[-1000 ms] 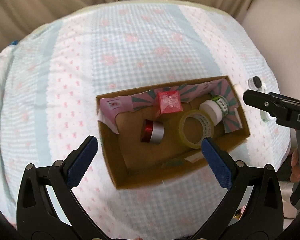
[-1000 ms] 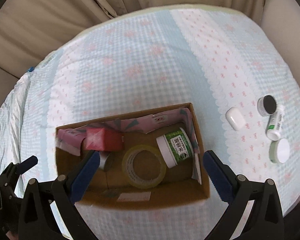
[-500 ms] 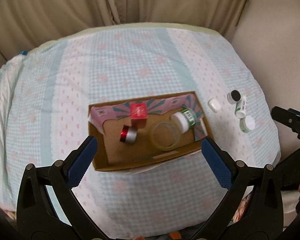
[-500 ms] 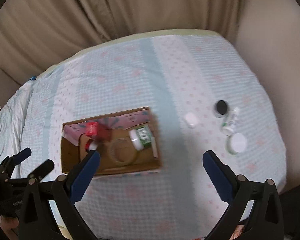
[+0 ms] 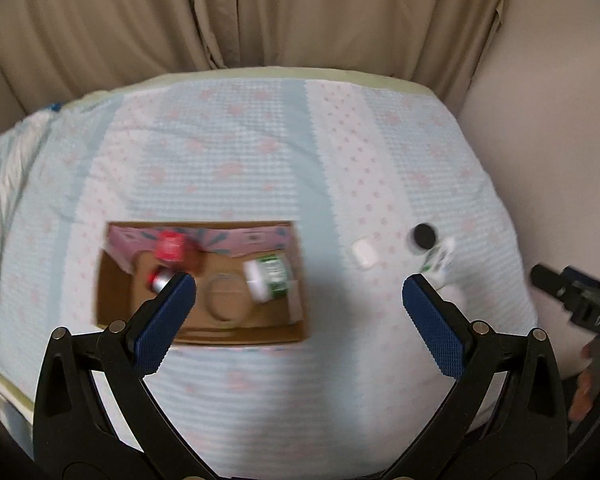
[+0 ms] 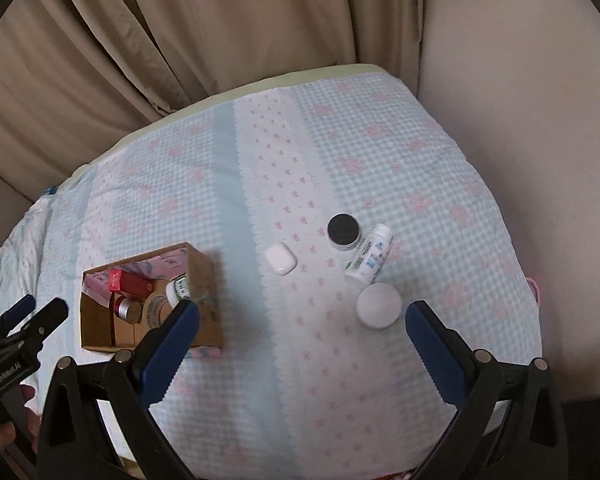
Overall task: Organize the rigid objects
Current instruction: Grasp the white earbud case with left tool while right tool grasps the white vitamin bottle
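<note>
A cardboard box point(image 5: 196, 330) point(image 6: 204, 268) on the bed holds a red carton point(image 5: 170, 245), a red and silver tin point(image 5: 158, 280), a tape roll point(image 5: 228, 300) and a white and green jar point(image 5: 270, 276). To its right on the cloth lie a white case point(image 6: 281, 258) point(image 5: 365, 253), a black-lidded jar point(image 6: 343, 231) point(image 5: 423, 235), a white tube point(image 6: 370, 258) and a round white lid point(image 6: 379, 305). My left gripper point(image 5: 296, 312) is open and empty, high above the bed. My right gripper point(image 6: 300, 326) is open and empty, also high above it.
The bed has a blue and white checked cloth point(image 6: 340, 160) with pink prints. Beige curtains point(image 6: 220, 20) hang behind it and a wall point(image 6: 520, 60) stands at the right. The other gripper shows at each view's edge point(image 5: 572, 300) point(image 6: 16, 344).
Both grippers have risen and pulled back from the box, and both views have swung to the right. The loose items on the cloth now show fully in the right wrist view.
</note>
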### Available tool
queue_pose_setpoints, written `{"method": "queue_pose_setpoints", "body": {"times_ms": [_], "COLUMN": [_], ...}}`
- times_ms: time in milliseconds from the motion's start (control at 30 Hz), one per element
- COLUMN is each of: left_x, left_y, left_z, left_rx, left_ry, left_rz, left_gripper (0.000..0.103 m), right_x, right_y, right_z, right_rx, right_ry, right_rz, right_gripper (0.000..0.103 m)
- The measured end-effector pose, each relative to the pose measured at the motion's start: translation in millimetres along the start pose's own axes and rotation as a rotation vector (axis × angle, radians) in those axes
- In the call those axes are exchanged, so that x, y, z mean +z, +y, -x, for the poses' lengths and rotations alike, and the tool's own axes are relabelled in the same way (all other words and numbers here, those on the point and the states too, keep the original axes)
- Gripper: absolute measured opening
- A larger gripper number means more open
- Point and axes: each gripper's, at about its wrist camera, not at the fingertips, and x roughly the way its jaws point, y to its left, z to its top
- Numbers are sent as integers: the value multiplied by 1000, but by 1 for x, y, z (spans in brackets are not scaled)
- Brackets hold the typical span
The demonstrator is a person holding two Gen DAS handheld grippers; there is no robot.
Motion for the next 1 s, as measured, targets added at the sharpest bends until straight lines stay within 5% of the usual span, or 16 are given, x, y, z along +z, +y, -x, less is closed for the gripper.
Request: {"method": "queue_pose_setpoints", "body": {"times_ms": [300,767,1000], "left_x": [12,5,-2], "left_y": [-82,-95,-94], "left_z": [-70,-234,-309], "left_rx": [17,64,95], "left_ry": [85,270,351], "left_rz": [82,224,223], "left_gripper": [103,103,91], "right_x": [43,56,46], "right_y": [-71,-126,-133], "right_z": [-58,-190,-252], "right_rx": [39,72,50], "right_ry": [103,312,402], "right_rz": [-8,-225,-272], "right_gripper": [102,102,102]}}
